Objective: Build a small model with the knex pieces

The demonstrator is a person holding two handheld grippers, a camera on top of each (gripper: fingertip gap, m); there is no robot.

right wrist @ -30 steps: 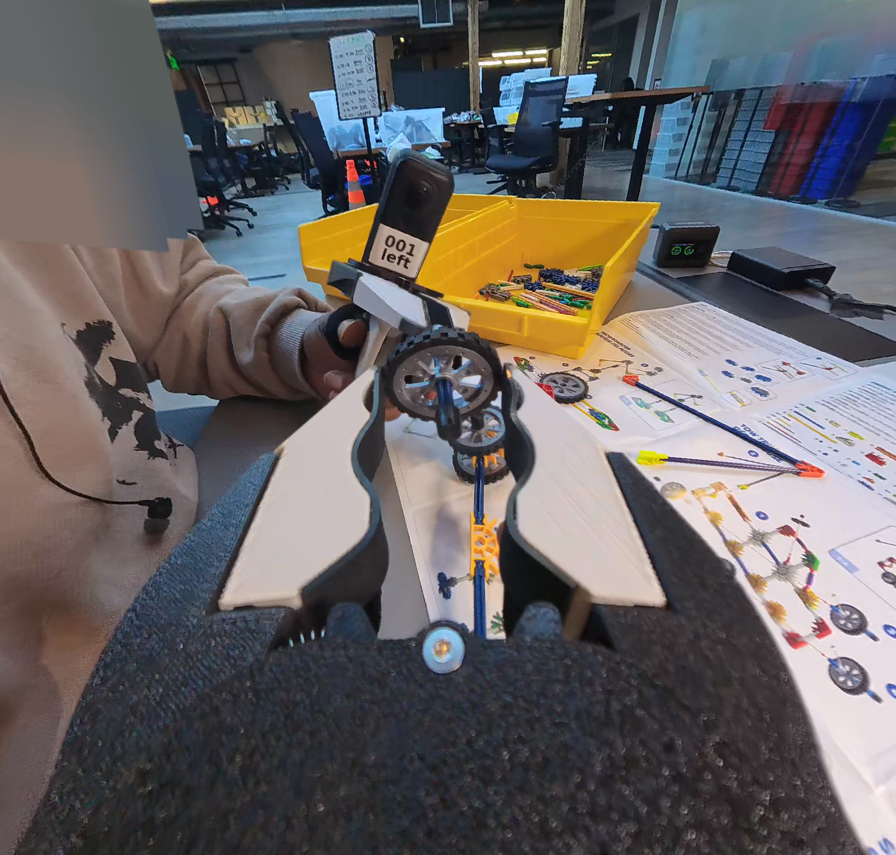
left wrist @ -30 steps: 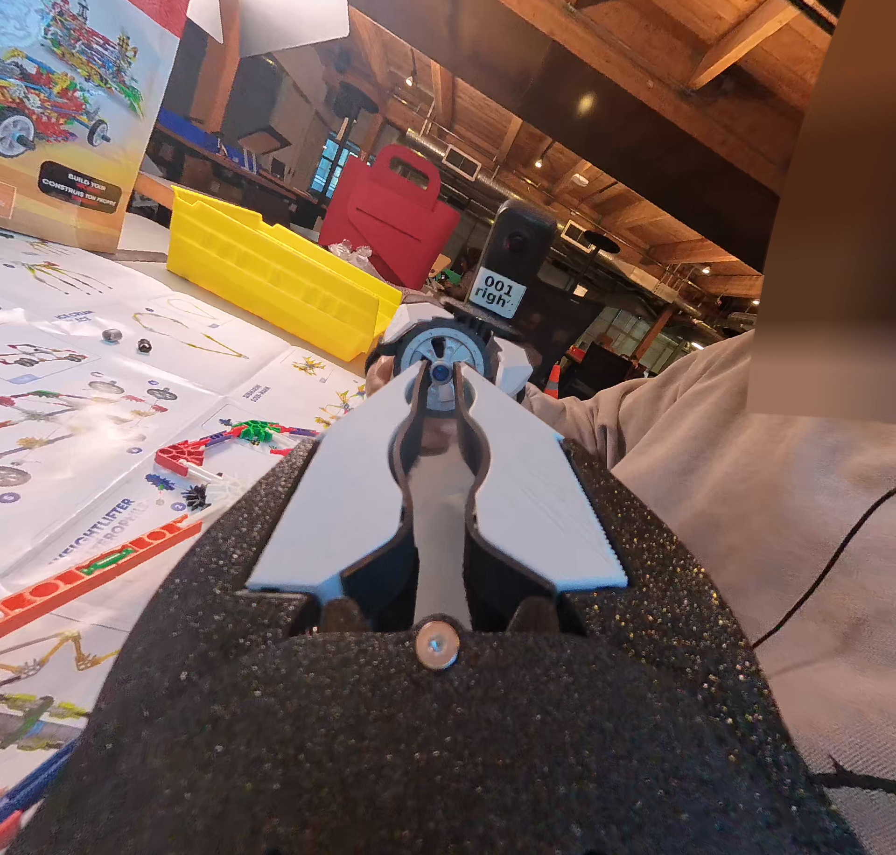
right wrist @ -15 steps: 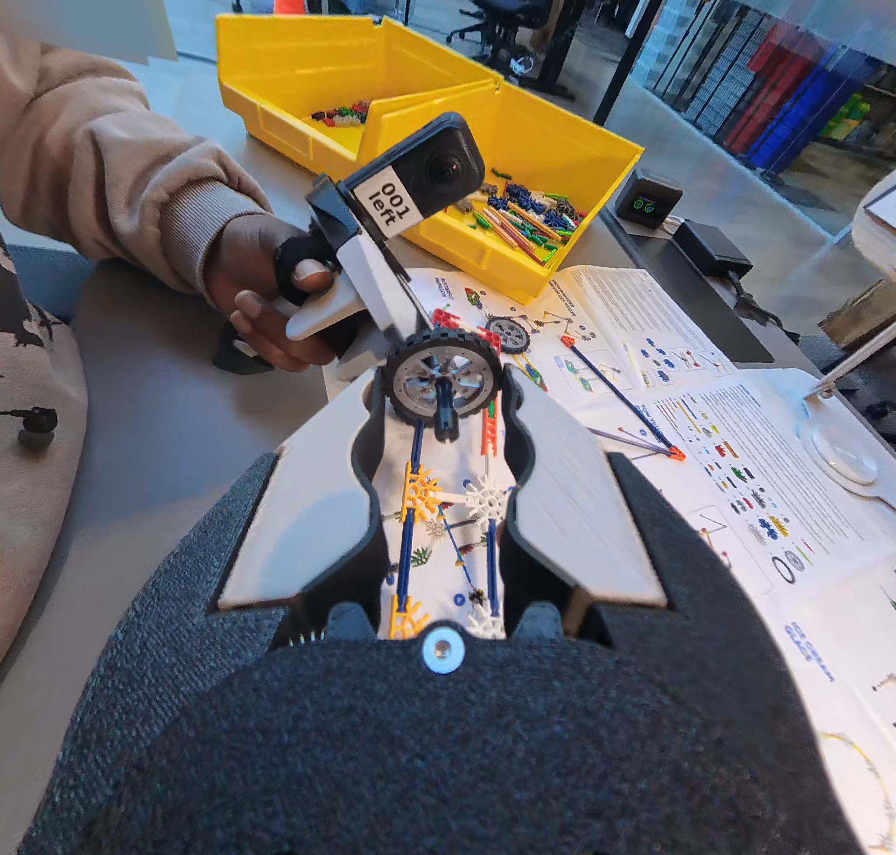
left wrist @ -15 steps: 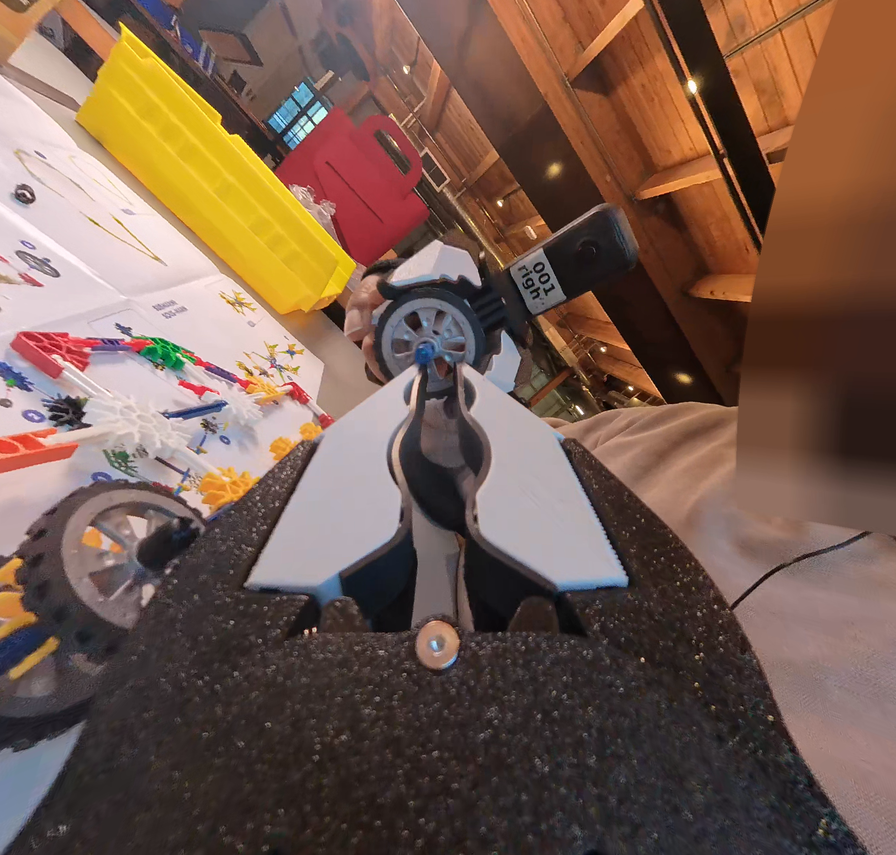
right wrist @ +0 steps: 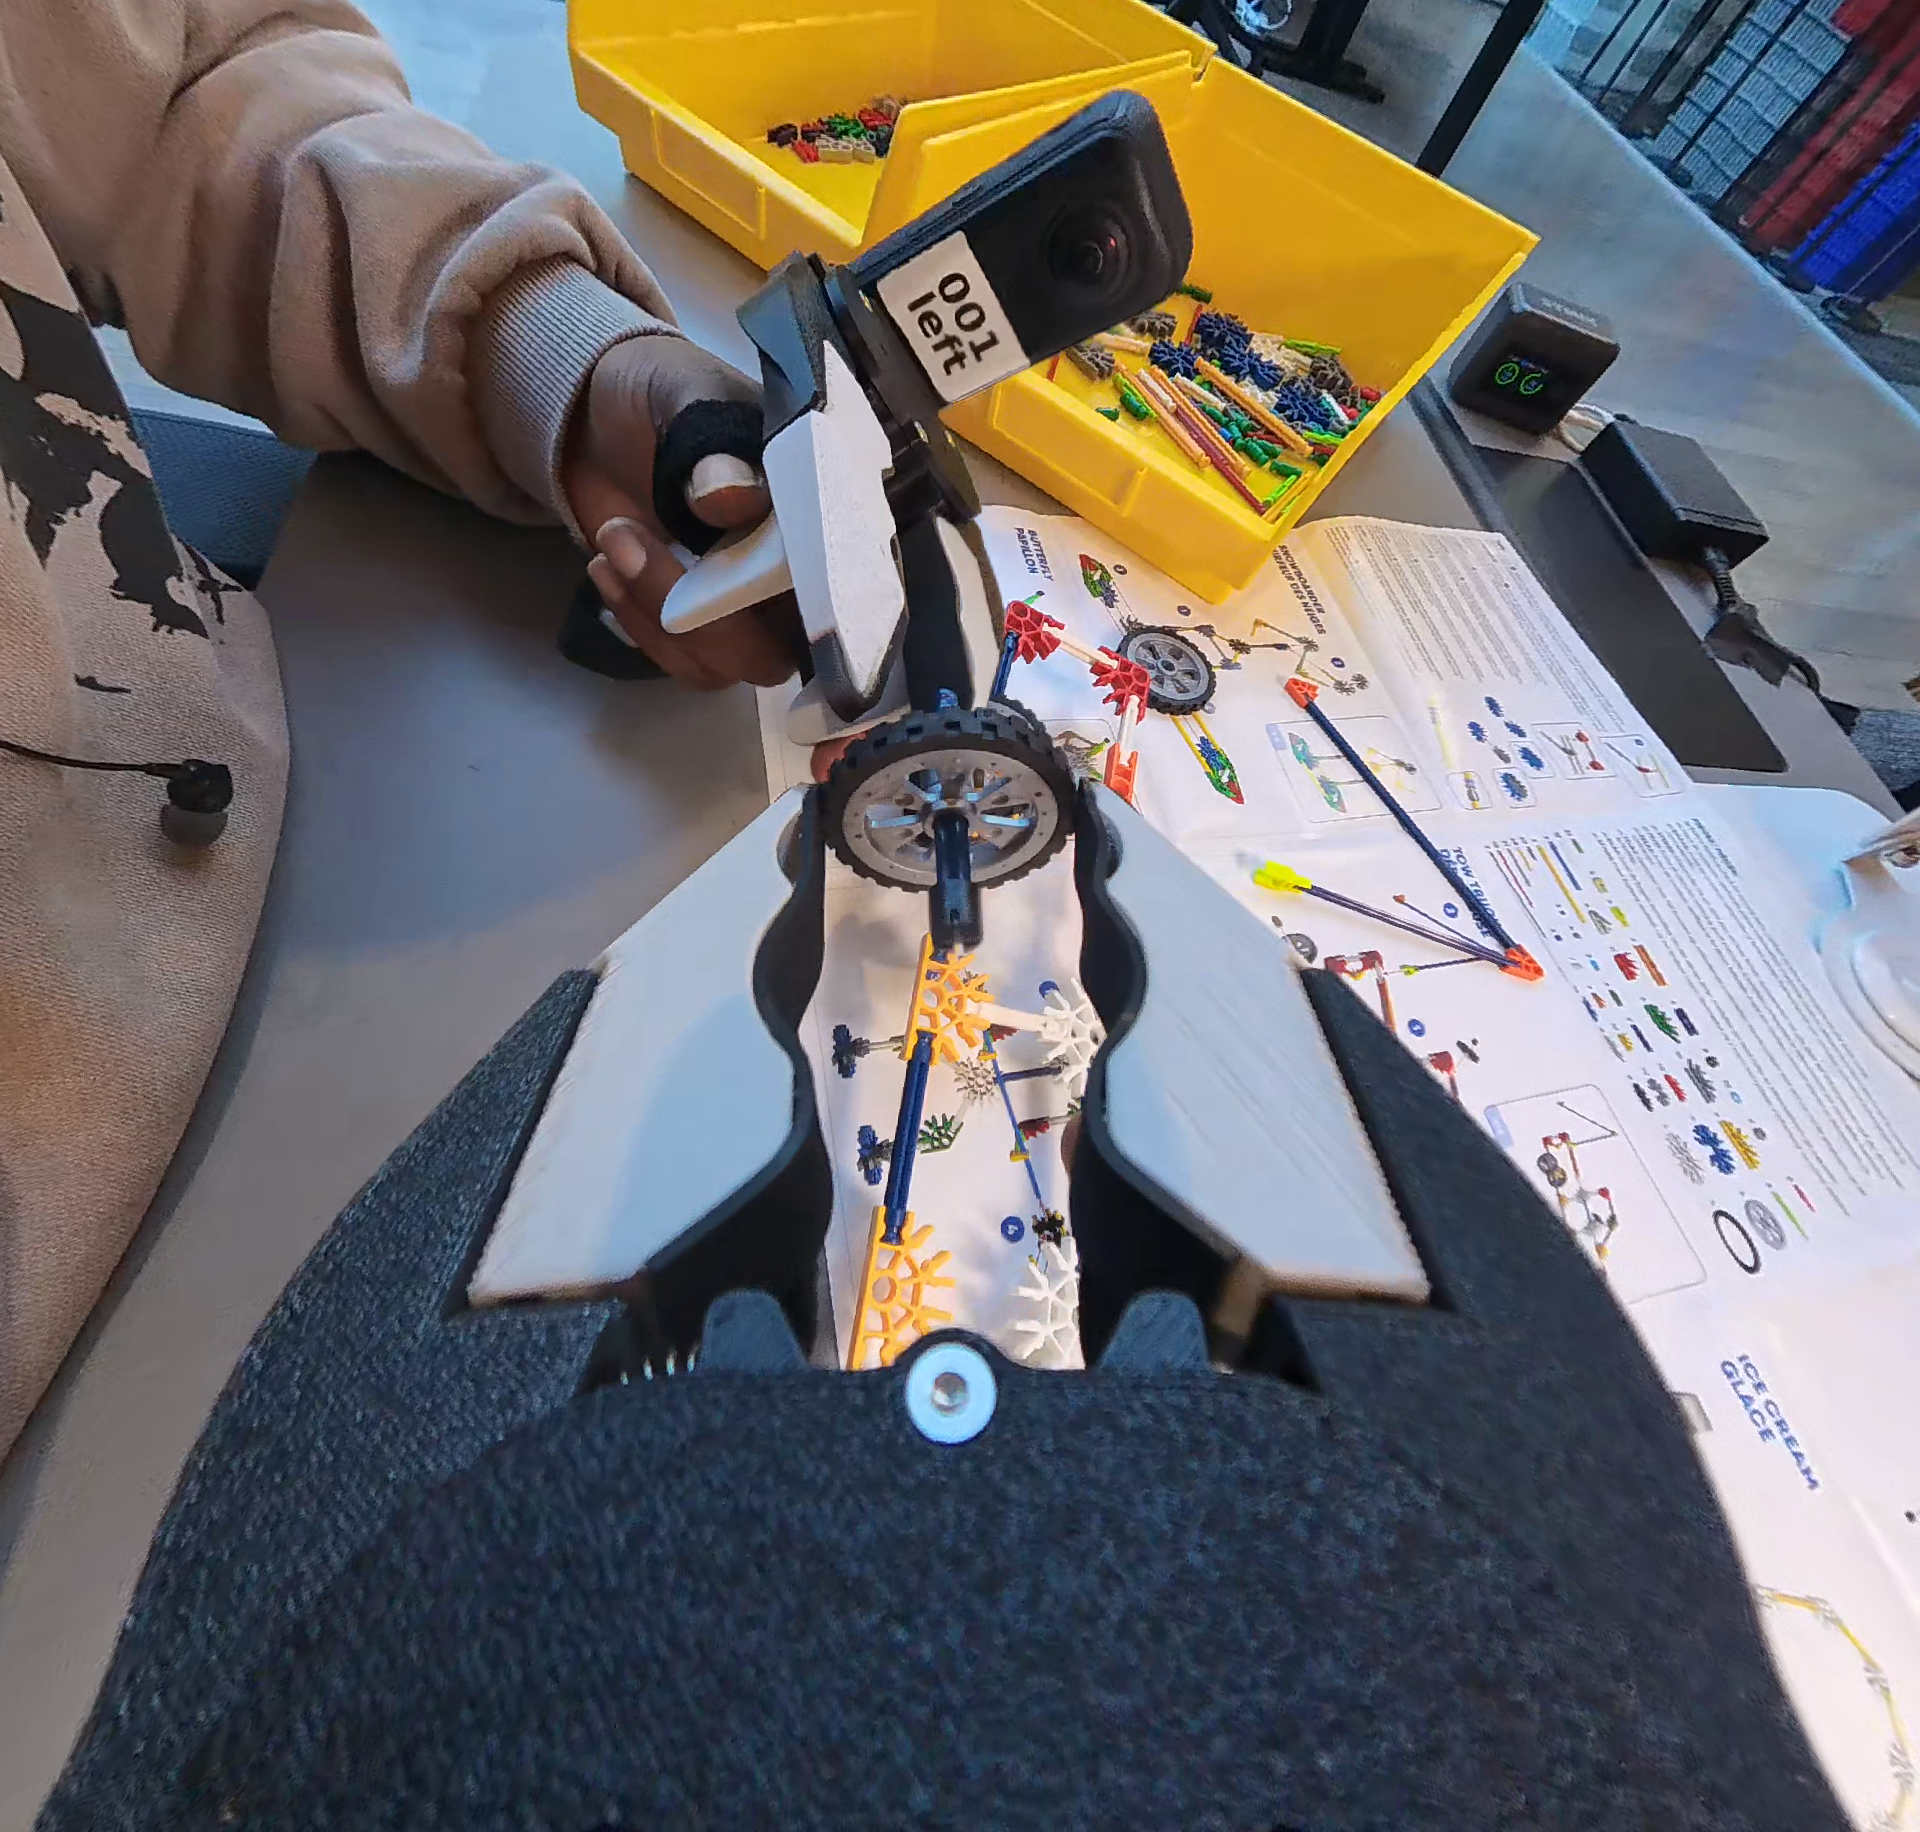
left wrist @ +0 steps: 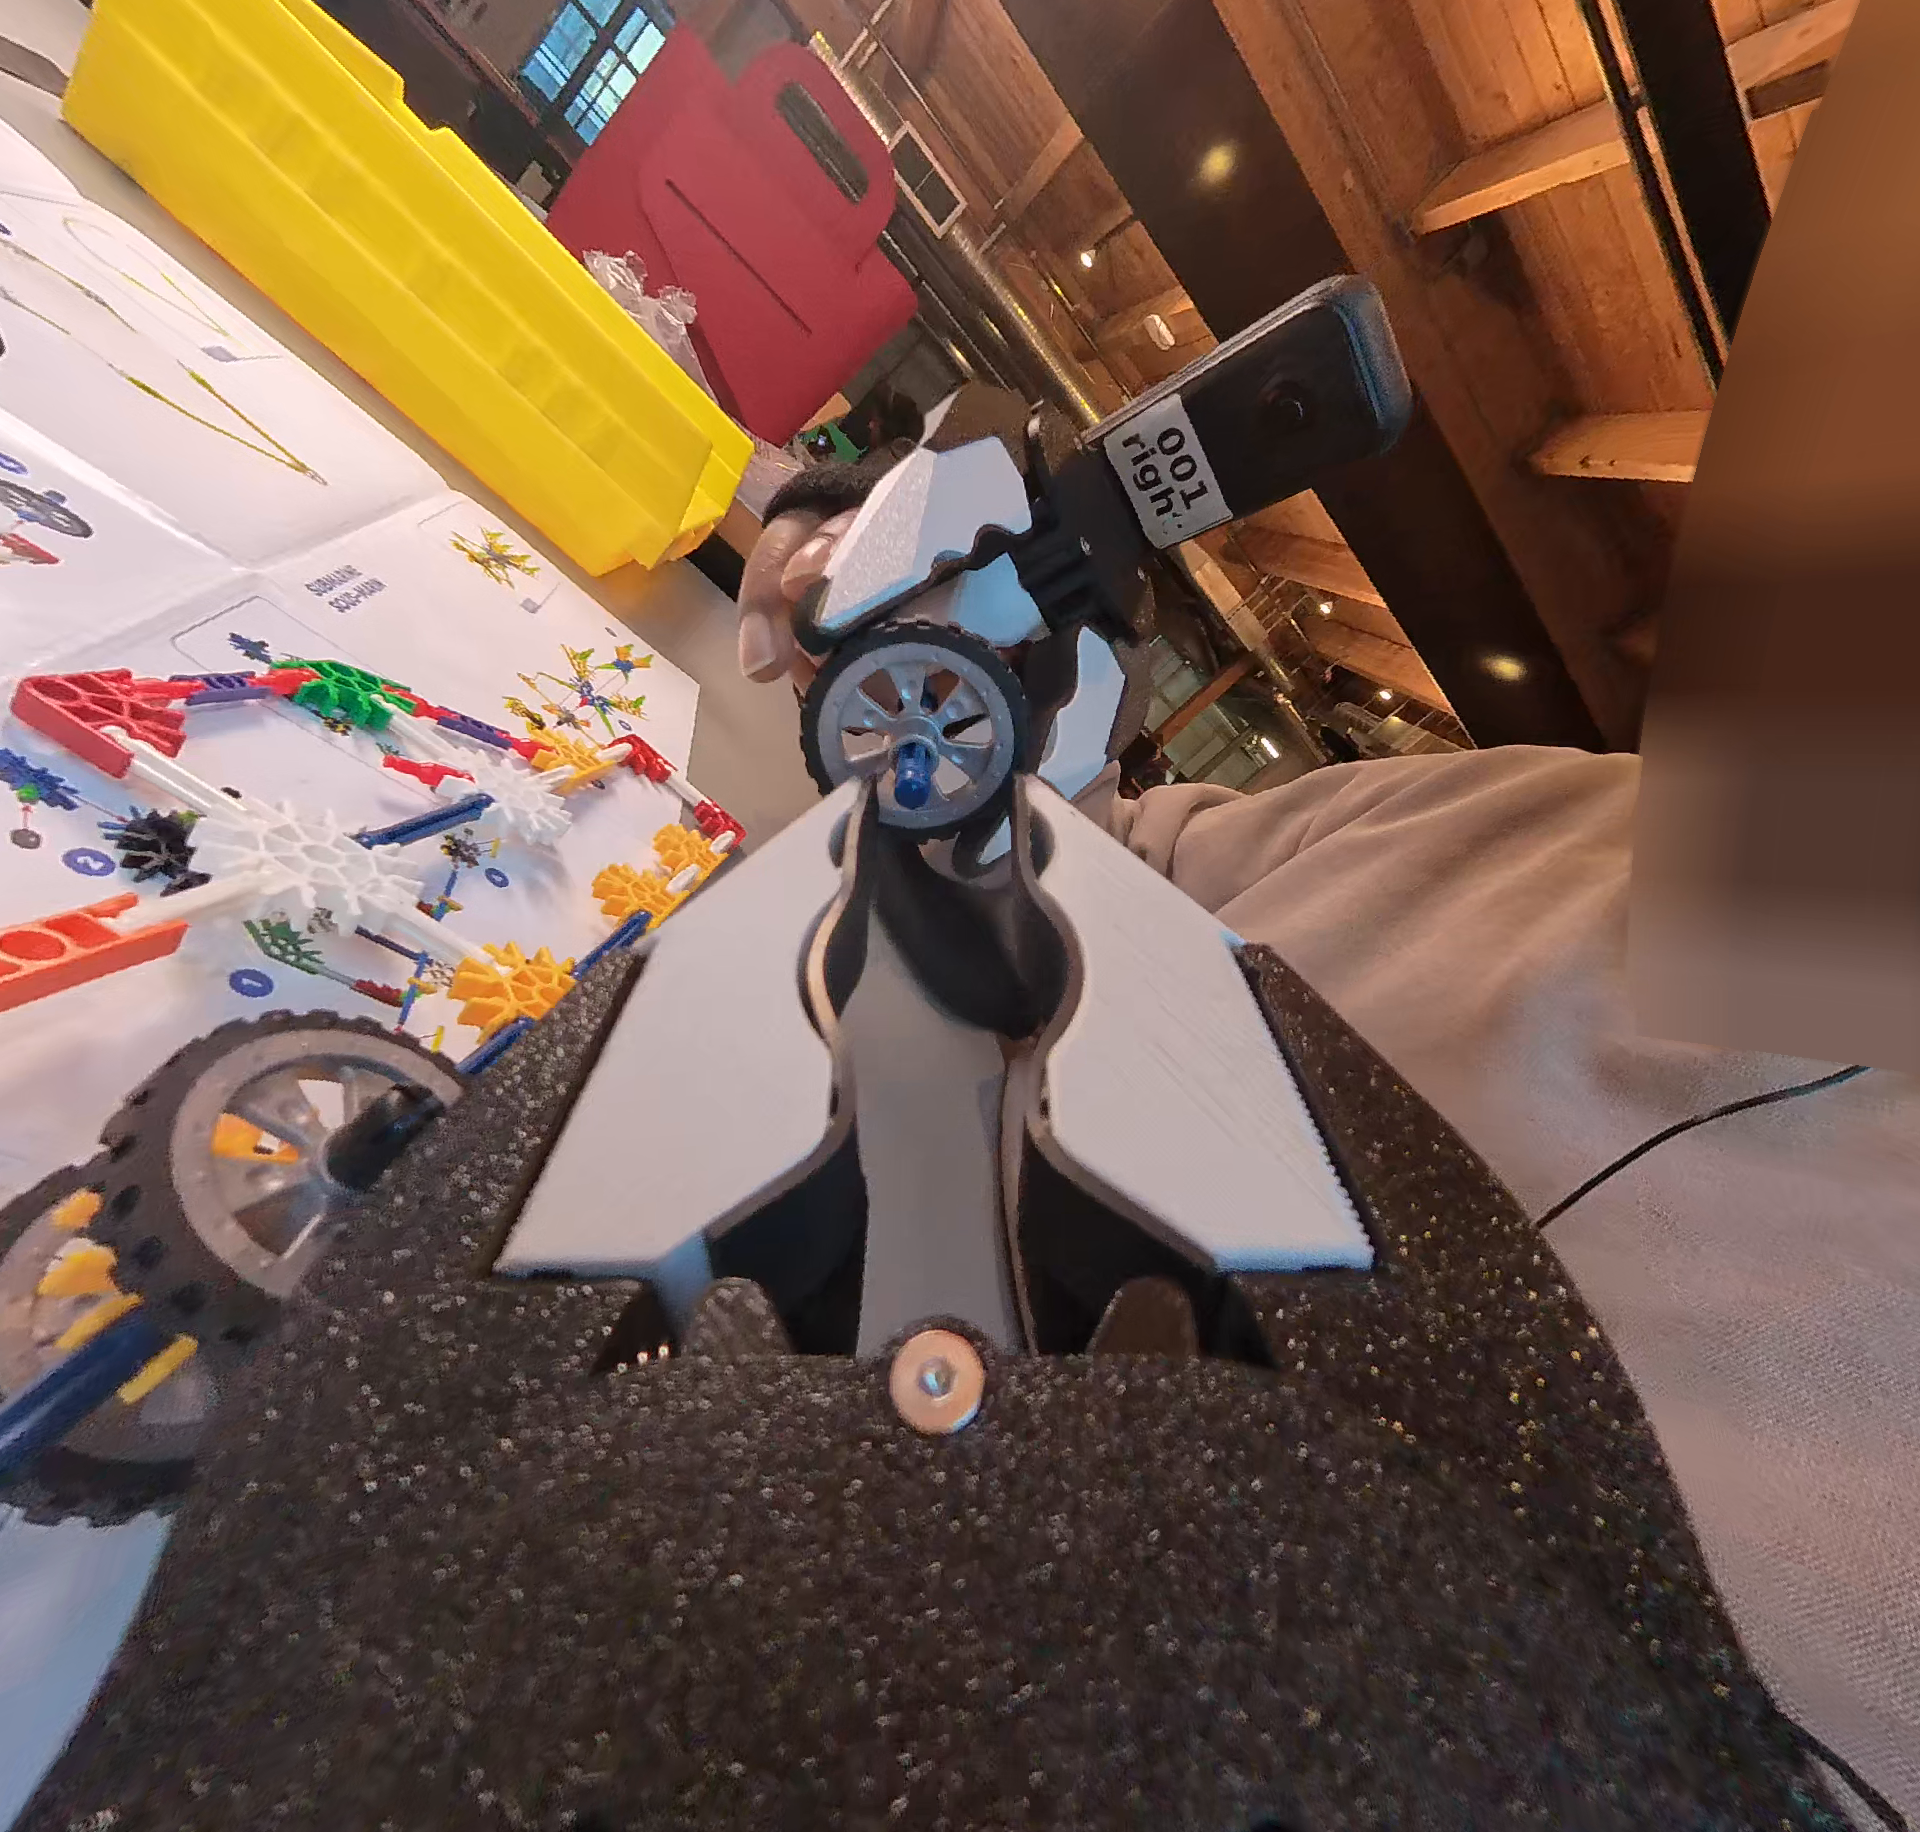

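My right gripper (right wrist: 948, 816) is shut on a small wheel (right wrist: 948, 811) with a black tyre and grey hub, its tips on either side of the tyre. A dark blue rod (right wrist: 954, 899) sticks out of the hub. In the left wrist view the same wheel (left wrist: 914, 717) faces me, and my left gripper (left wrist: 920, 795) is shut on the blue rod end (left wrist: 912, 783) at the hub. Both are held above a rod-and-connector model (right wrist: 940, 1013) with yellow and white connectors lying on the paper. The model's own wheel (left wrist: 281, 1159) shows at the lower left.
Yellow bins (right wrist: 1039, 68) with small parts stand behind the instruction sheets (right wrist: 1558, 847). Loose blue rods (right wrist: 1392, 816) lie on the sheets. A black device (right wrist: 1532, 359) and power brick (right wrist: 1673, 494) sit at the far right. A red bag (left wrist: 748, 213) is behind the bin. Less than 4 cm separates the two grippers' tips.
Both grippers have tilted and come down over the model on the paper, carrying the wheel and rod between them. Neither grip has changed.
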